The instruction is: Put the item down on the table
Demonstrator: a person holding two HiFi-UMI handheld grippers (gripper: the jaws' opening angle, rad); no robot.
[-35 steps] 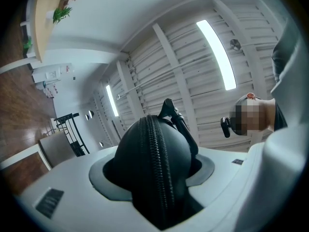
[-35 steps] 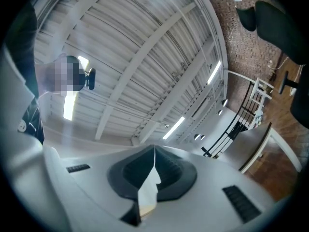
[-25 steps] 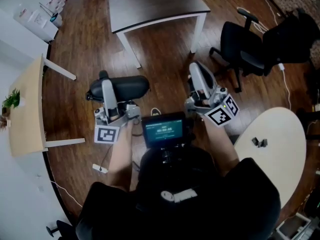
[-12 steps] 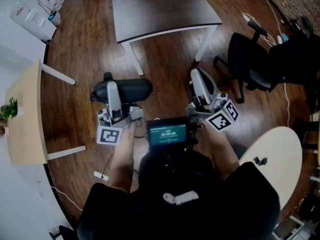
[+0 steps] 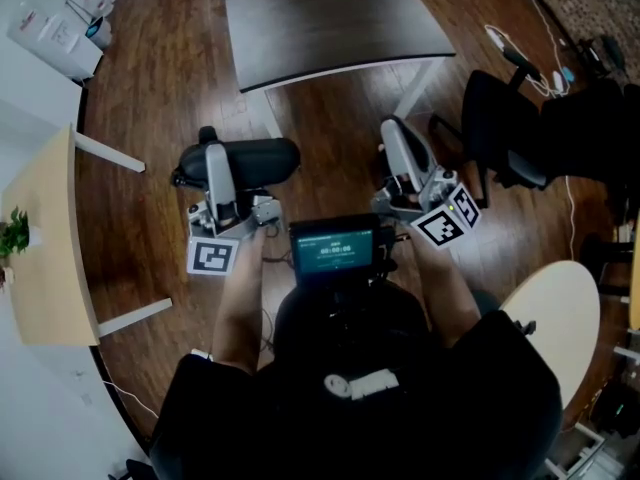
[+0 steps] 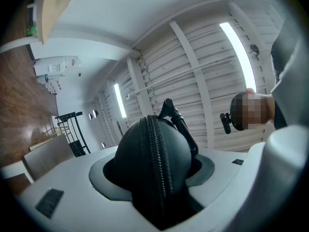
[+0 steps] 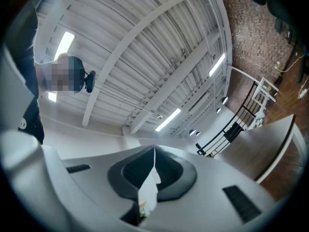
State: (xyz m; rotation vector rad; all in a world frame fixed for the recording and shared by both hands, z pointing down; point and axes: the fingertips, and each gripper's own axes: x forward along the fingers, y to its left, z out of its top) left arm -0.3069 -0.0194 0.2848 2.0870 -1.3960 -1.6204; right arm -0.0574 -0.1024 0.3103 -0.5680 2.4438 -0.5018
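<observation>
So the left gripper has its fingers clamped on the black zipped case, held over the floor, short of the dark surface far ahead; the right gripper has its fingers pressed together on a thin white slip. Release too soon and the case drops to the floor, or clips the near edge

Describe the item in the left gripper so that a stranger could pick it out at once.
Just below the dark table in the head view, find the left gripper. Its jaws are clamped on a black oval case, rounded like a shell, with a zip running around its edge. The right gripper holds only a thin white slip, so the case is the one bulky thing held.
</observation>
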